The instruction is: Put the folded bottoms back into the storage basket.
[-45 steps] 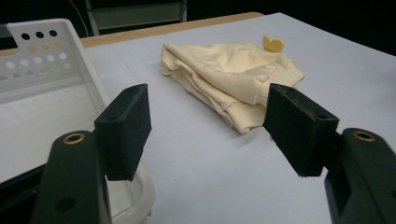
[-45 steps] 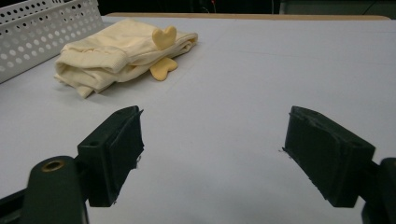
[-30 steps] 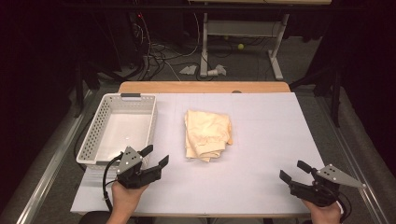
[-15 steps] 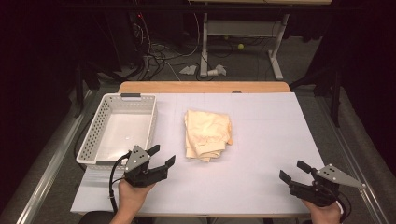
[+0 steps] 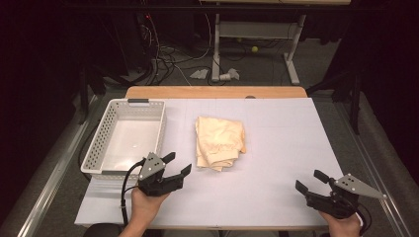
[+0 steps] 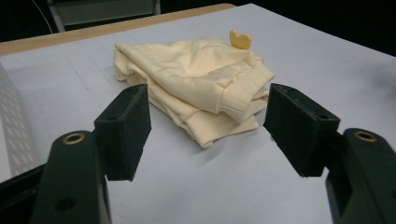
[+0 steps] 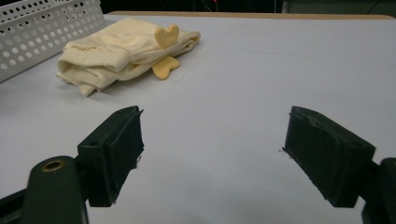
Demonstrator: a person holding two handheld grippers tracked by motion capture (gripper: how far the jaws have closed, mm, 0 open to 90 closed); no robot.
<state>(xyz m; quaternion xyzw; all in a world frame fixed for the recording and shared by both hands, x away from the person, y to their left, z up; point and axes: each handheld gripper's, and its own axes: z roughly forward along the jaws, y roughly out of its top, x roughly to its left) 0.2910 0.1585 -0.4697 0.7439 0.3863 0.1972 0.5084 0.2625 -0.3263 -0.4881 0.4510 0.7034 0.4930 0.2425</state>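
Reaching toward the folded cloth [image 5: 219, 142] at mid-table beside the basket [image 5: 101, 145], the left tool [image 5: 178, 165] is wide and empty, the right tool [image 5: 310, 180] likewise wide near the edge, so the next move likely needs closing on the cloth's near hem.

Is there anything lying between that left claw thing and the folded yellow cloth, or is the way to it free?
Nothing visible stands in the way. The left gripper is open and points at the folded yellow cloth, with only bare white table between them. The white basket sits off to the side, out of that path.
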